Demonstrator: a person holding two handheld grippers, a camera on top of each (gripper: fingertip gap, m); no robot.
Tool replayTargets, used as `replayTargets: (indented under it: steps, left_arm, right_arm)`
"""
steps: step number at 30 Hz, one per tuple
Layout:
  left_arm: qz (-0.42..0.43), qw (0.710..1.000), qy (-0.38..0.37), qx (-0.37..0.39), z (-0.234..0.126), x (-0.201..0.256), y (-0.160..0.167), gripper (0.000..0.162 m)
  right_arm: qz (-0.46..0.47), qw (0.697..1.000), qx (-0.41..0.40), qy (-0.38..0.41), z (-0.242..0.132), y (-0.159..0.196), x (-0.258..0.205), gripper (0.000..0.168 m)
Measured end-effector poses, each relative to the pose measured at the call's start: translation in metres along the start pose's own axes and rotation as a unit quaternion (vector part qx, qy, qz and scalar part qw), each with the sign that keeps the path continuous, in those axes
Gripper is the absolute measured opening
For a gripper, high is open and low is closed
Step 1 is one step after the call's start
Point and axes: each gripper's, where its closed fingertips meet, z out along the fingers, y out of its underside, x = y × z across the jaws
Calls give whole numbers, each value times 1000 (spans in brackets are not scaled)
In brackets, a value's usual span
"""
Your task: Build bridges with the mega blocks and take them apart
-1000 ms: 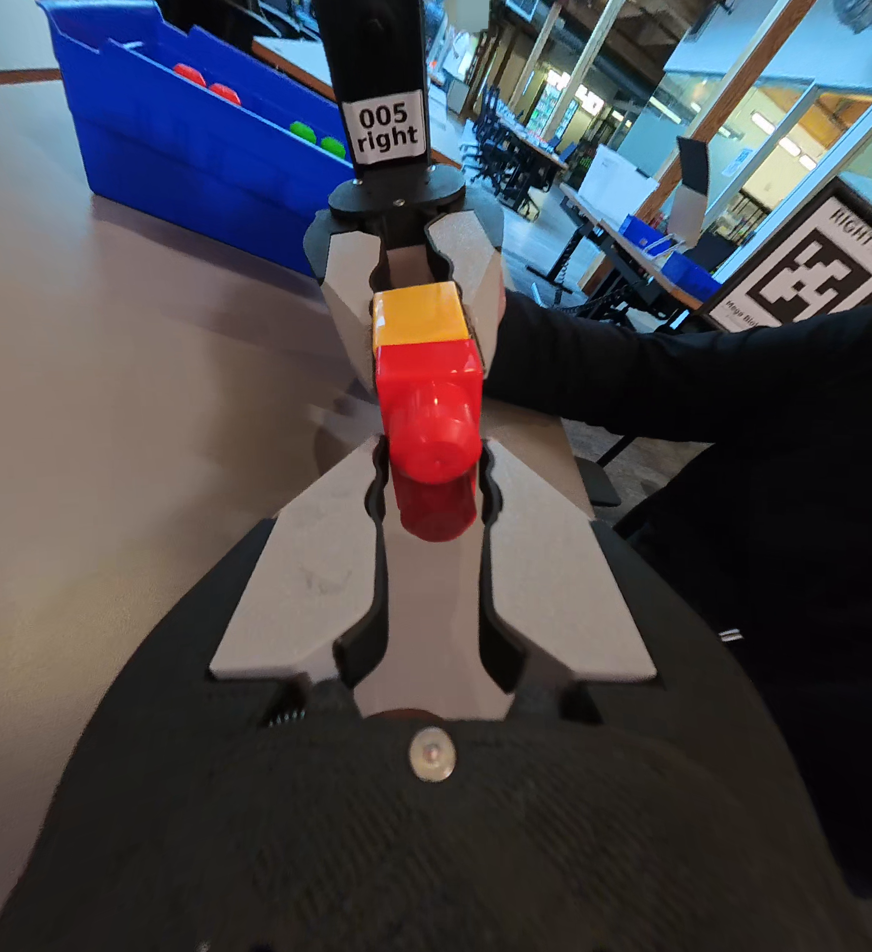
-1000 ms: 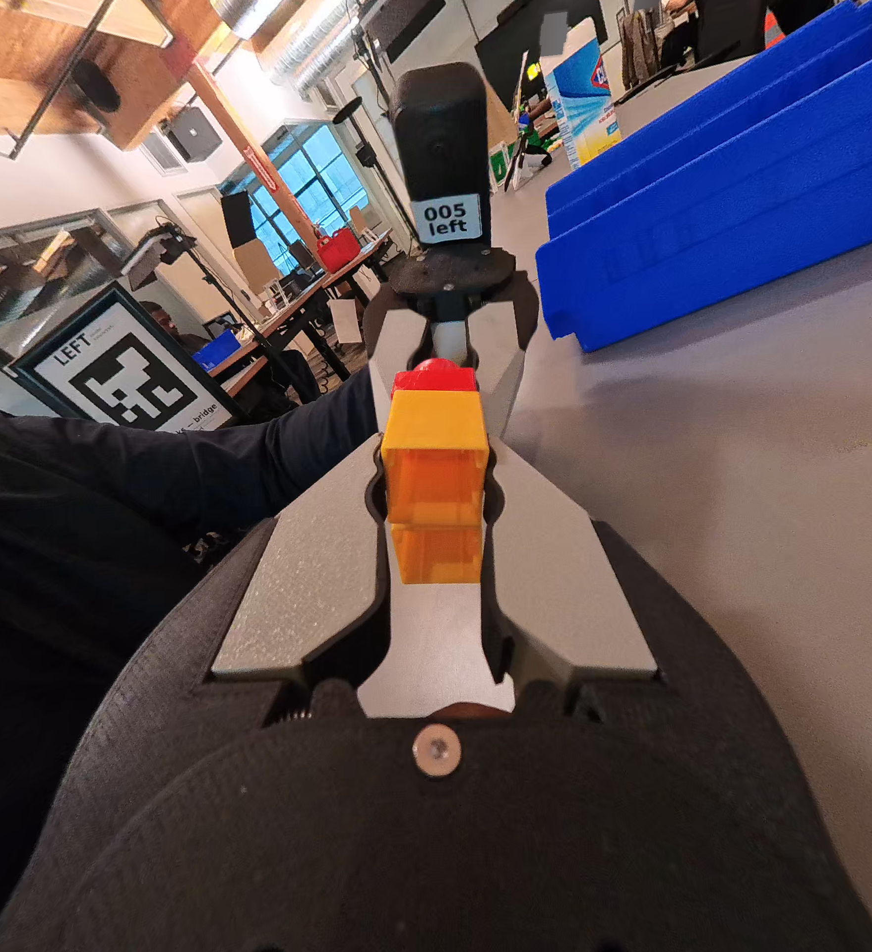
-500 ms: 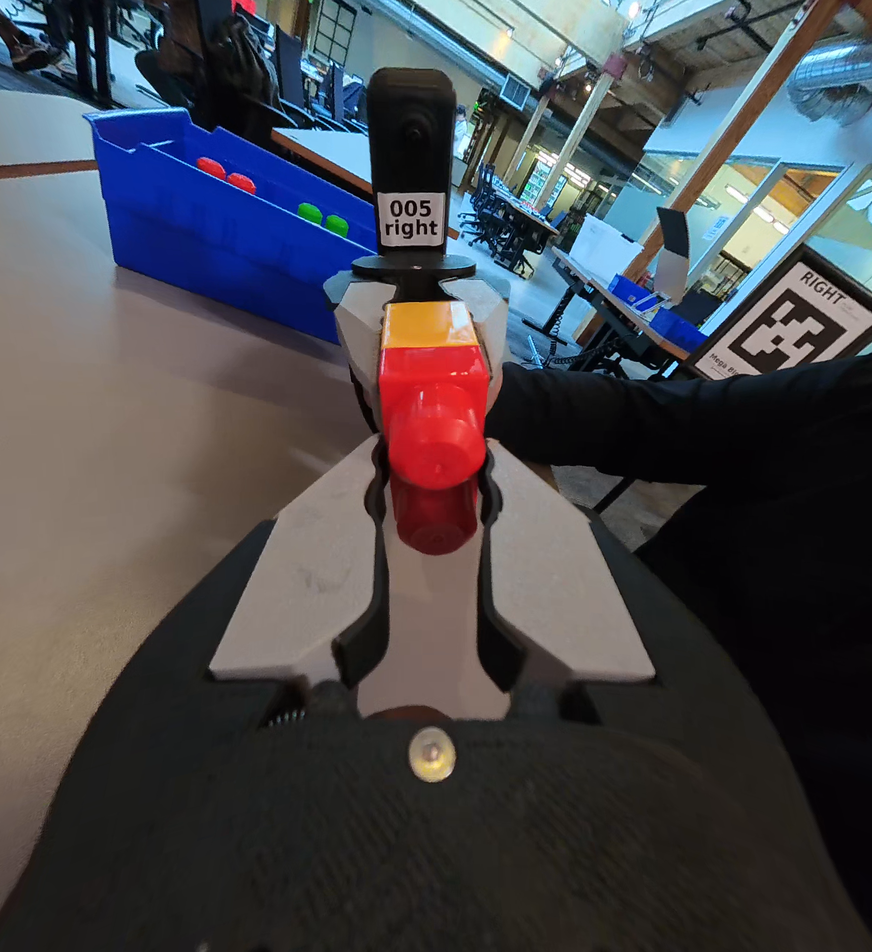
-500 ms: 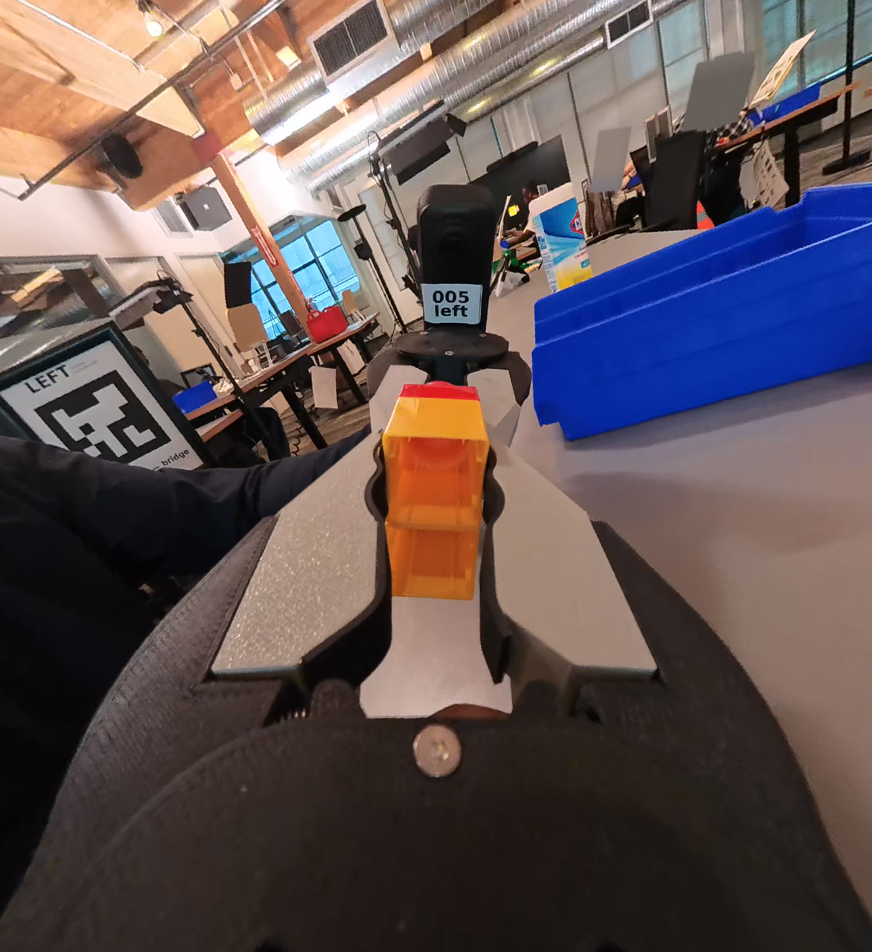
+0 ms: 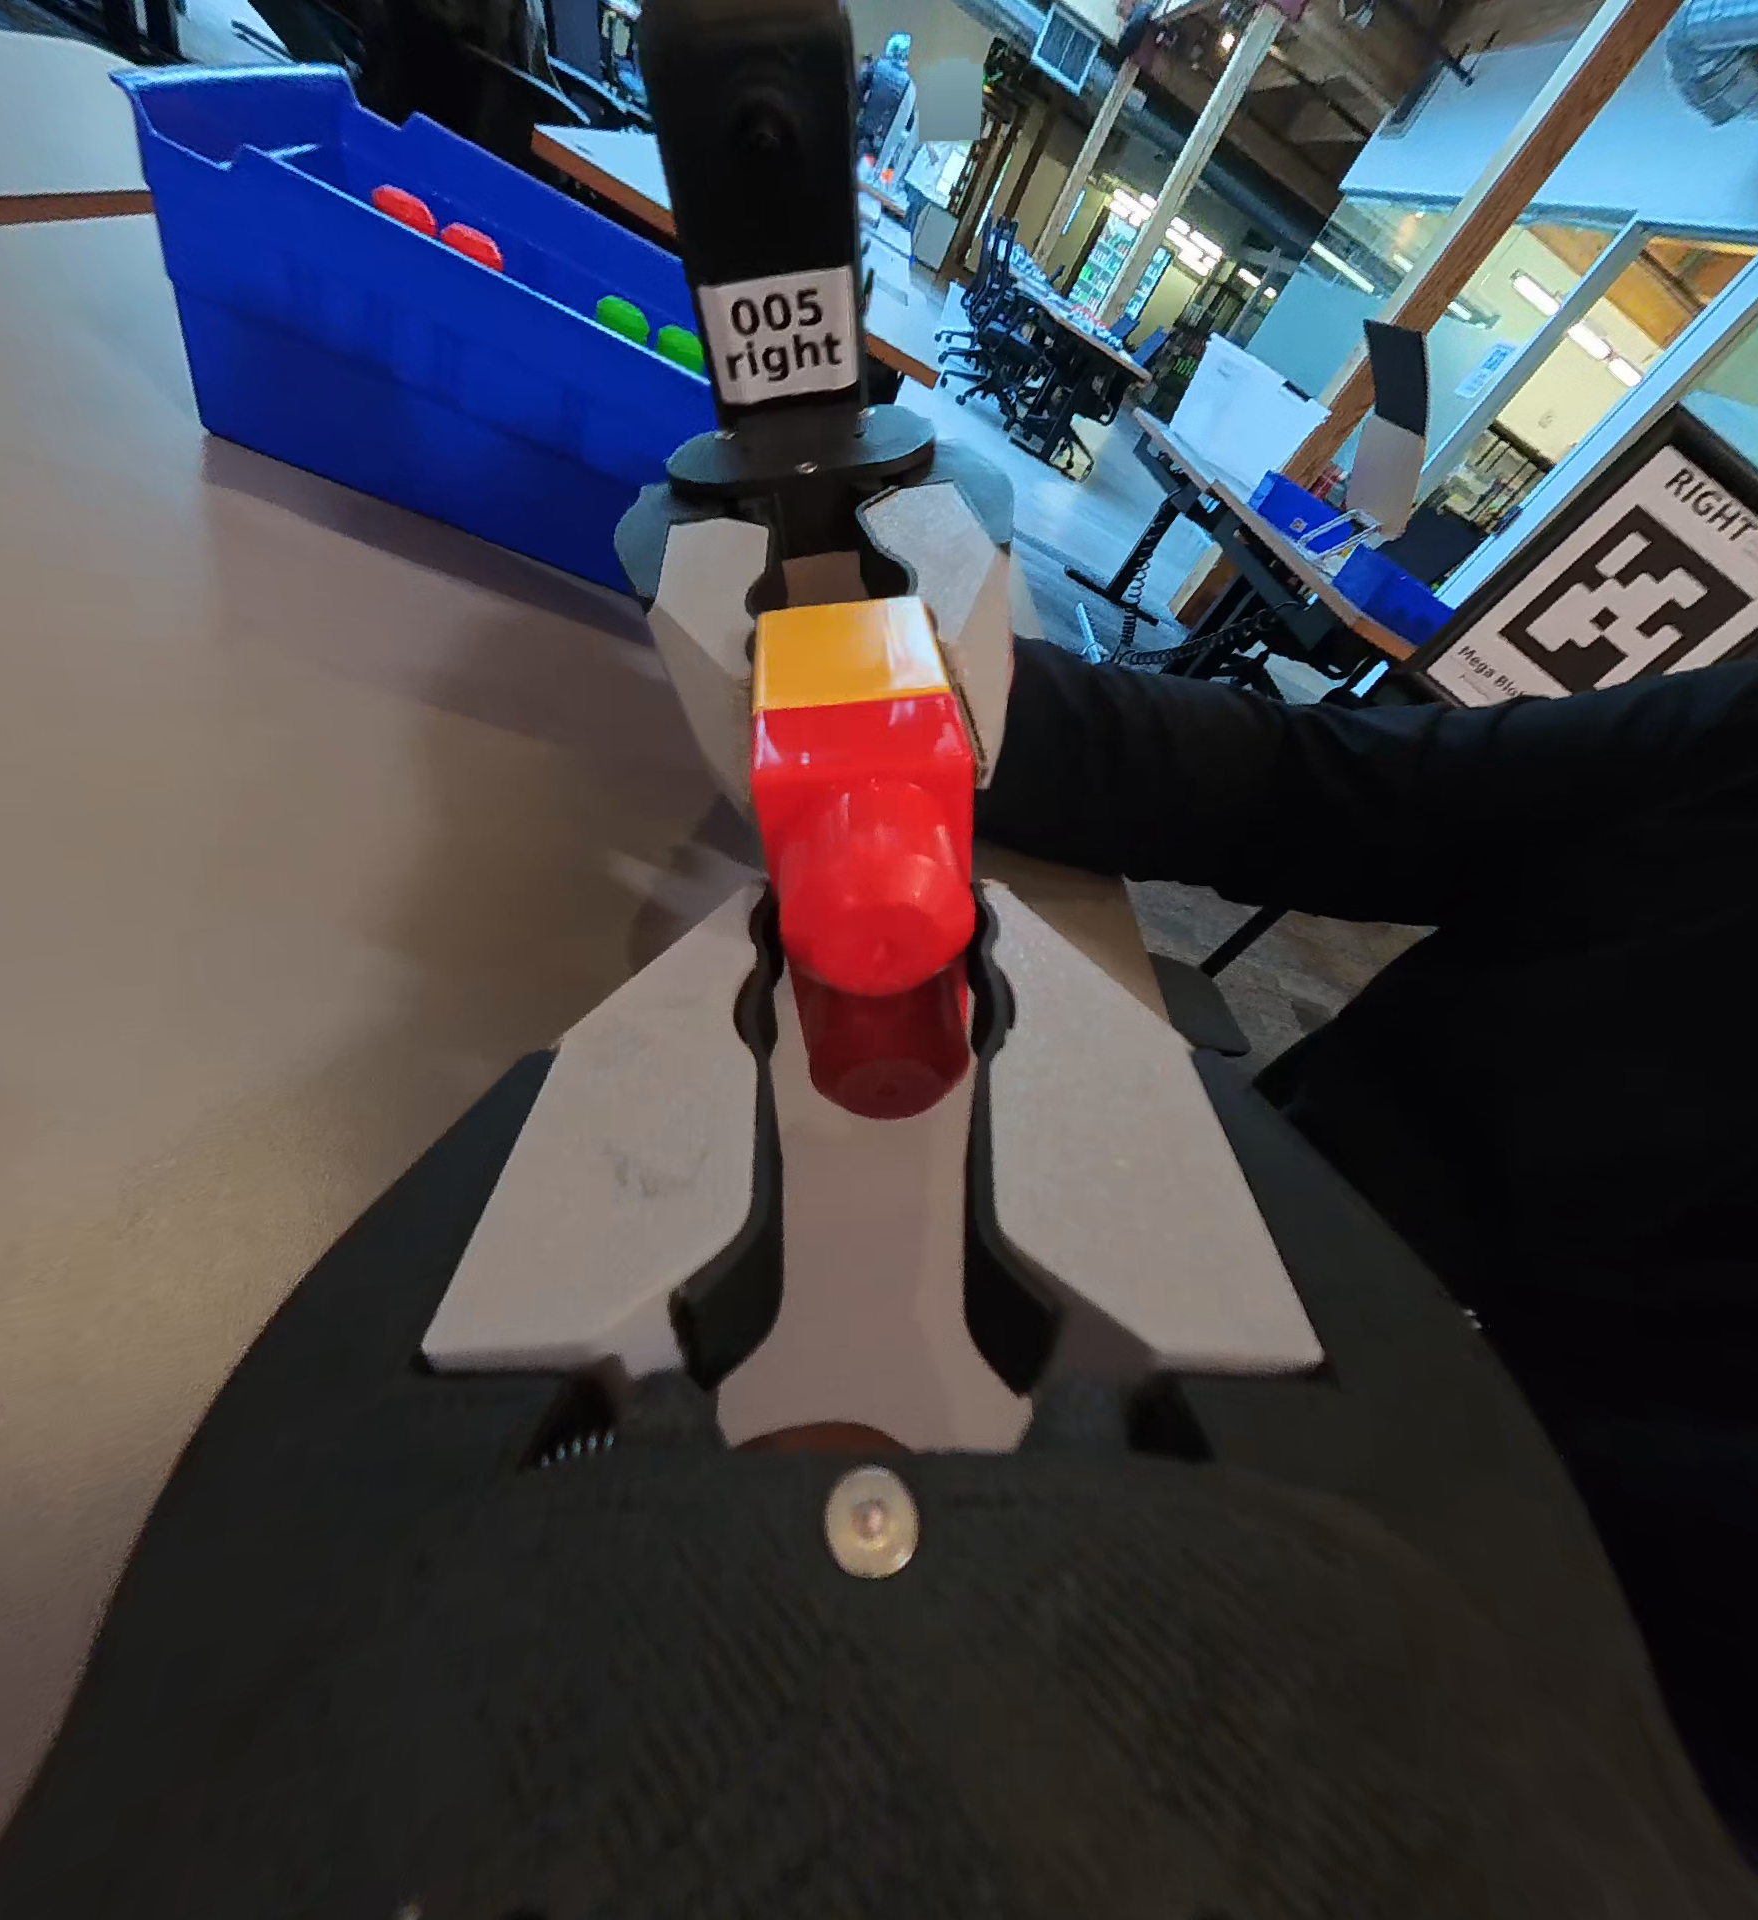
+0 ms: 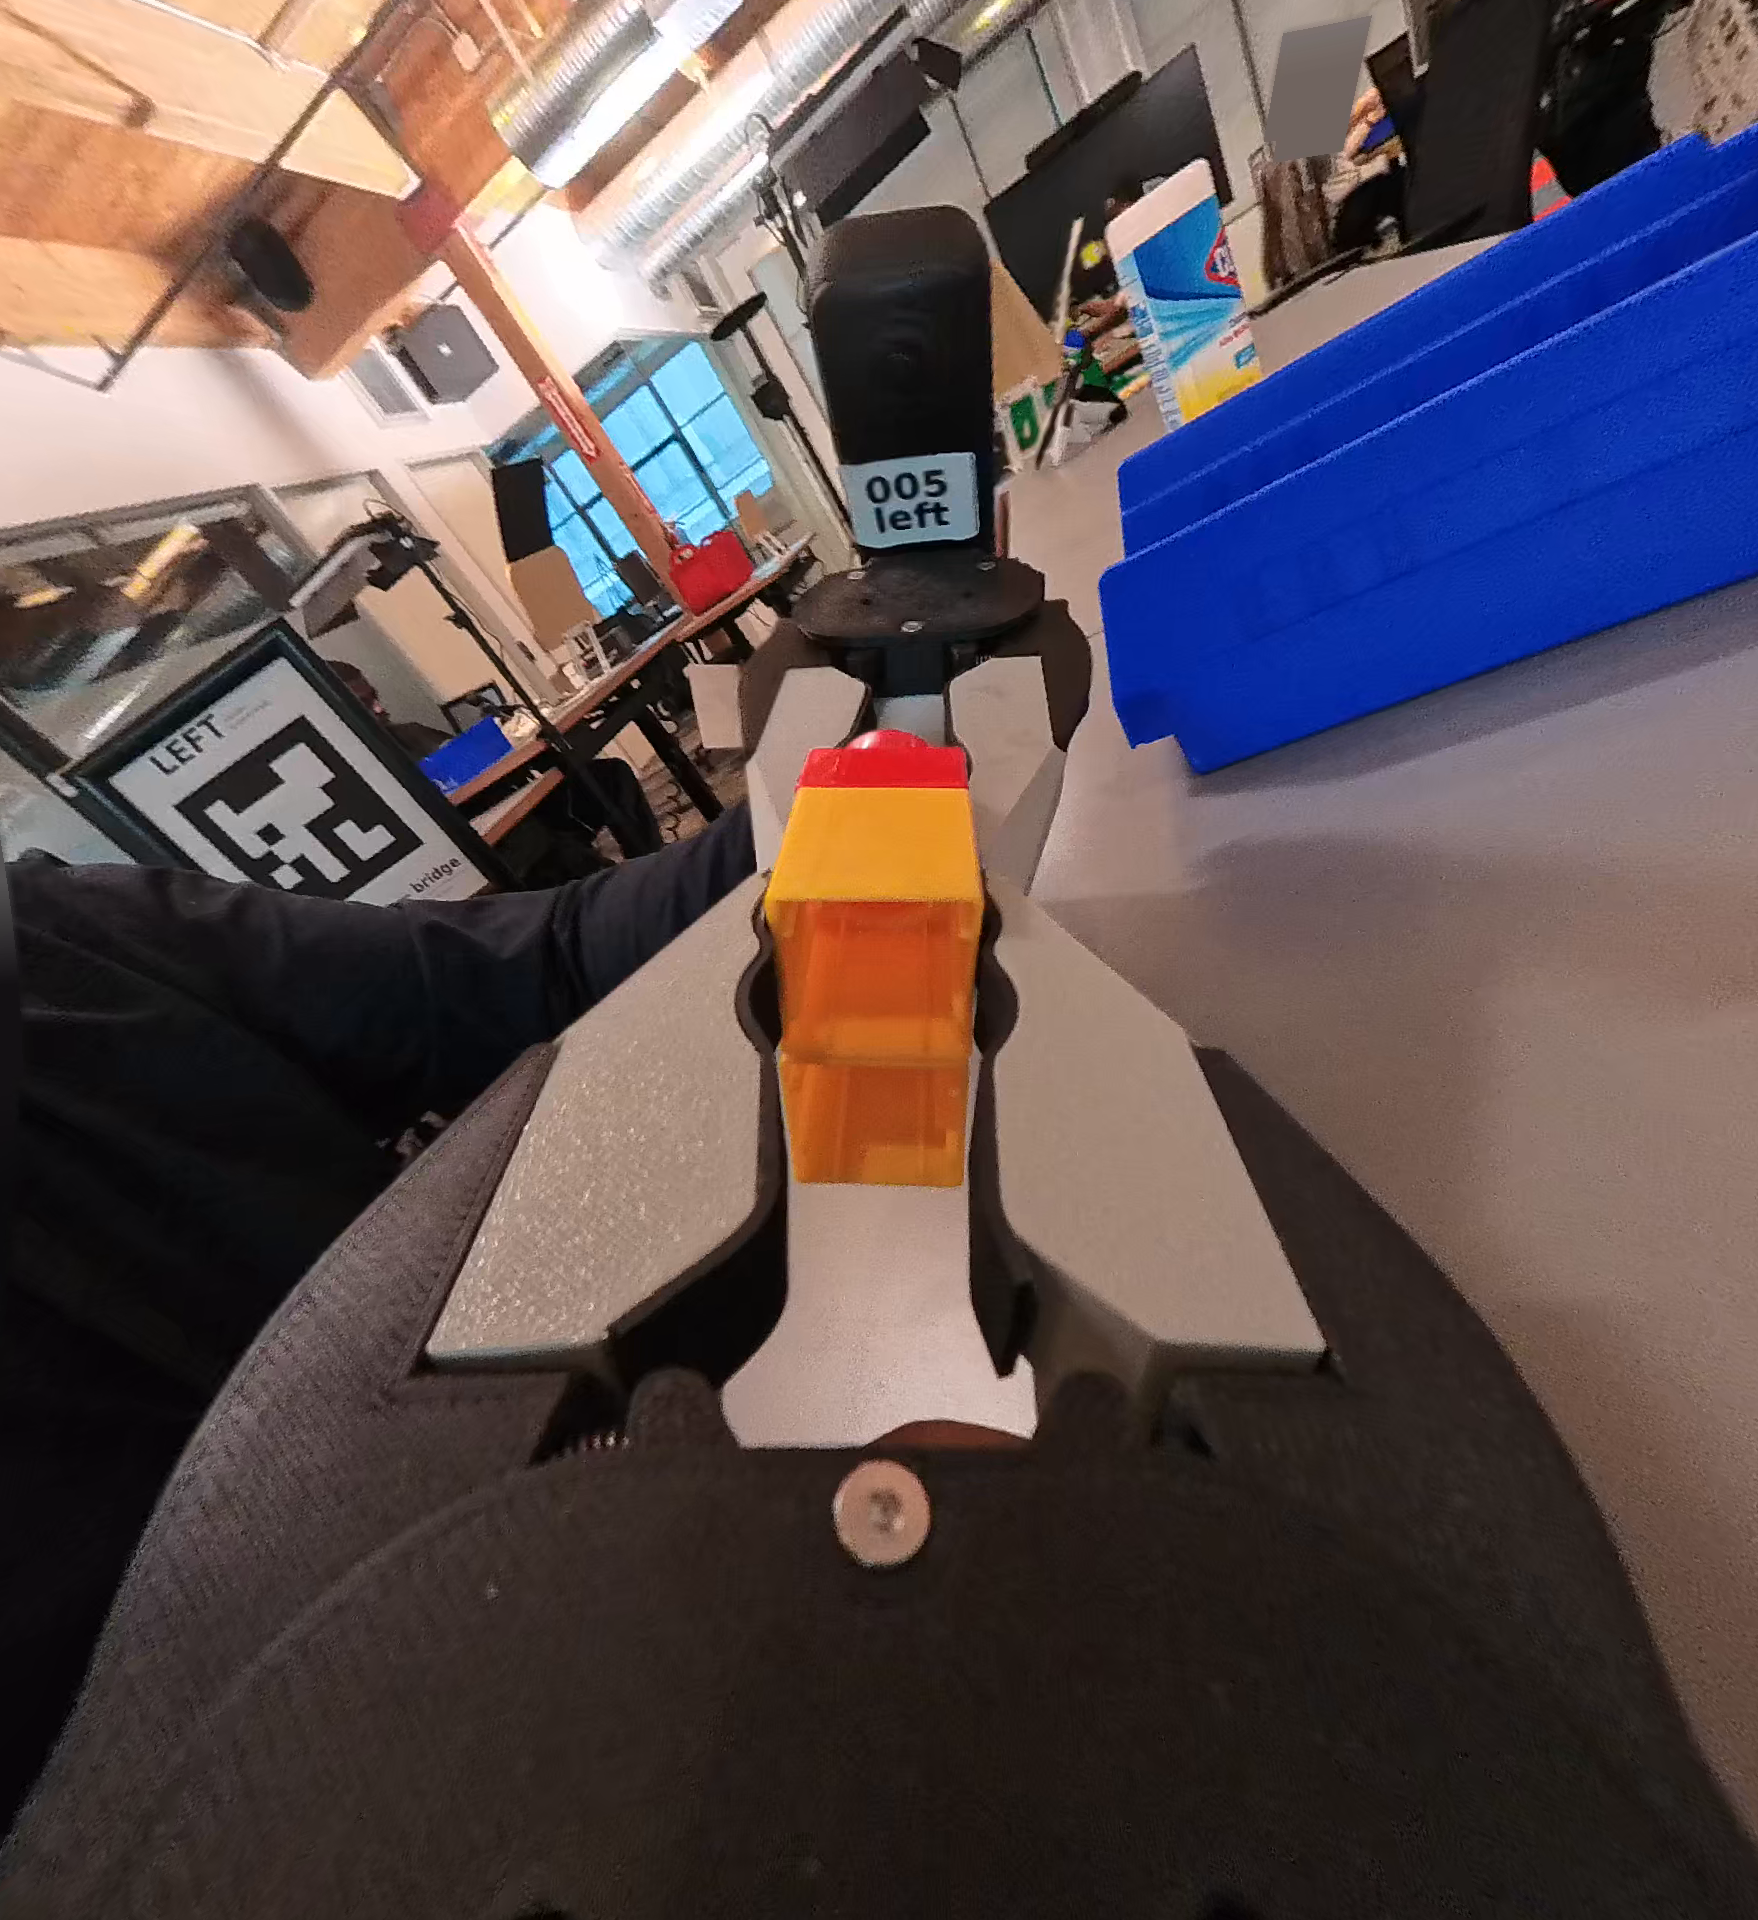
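The left gripper (image 5: 870,935) is squeezing the red block (image 5: 859,810), with its fingers (image 5: 646,1081) closed tight on both sides of it. The right gripper (image 6: 875,977) is squeezing the yellow block (image 6: 870,862) the same way. The two blocks are stuck together, end to end, up in the air above the table (image 5: 179,831), between the two grippers facing each other.

It looks like the blocks are being pulled apart. To do this well, each gripper should be holding firmly and pulling straight back, away from the other. A small wiggle may help the bump come loose. Tilting too hard could make a block pop out and fall.

A blue bin (image 5: 418,343) is sitting on the table well off to the side, with red and green blocks (image 5: 646,322) poking up inside. A dark sleeve (image 5: 1322,790) is reaching in behind the right gripper. Nothing is blocking the pull.
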Motion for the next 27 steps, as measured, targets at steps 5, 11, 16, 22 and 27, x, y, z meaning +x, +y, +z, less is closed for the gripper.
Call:
replayTargets:
  steps: [5,11,16,22,27]
  left_arm:
    - [14,1000,1,2,-1,2,-2,33]
    - [50,994,-53,-80,-1,-12,24,32]
    - [52,990,-49,-119,10,-11,39,32]
    - [38,991,-30,-125,14,-6,43,32]
    - [28,997,-19,-72,10,-1,23,32]
  right_arm:
    - [2,1000,-1,-20,-1,-2,-4,35]
    - [-76,991,-81,80,-20,7,10,44]
    - [-118,971,-178,104,-6,37,12,43]
    - [-110,969,-202,93,0,51,11,34]
    - [-79,983,-148,70,0,35,6,33]
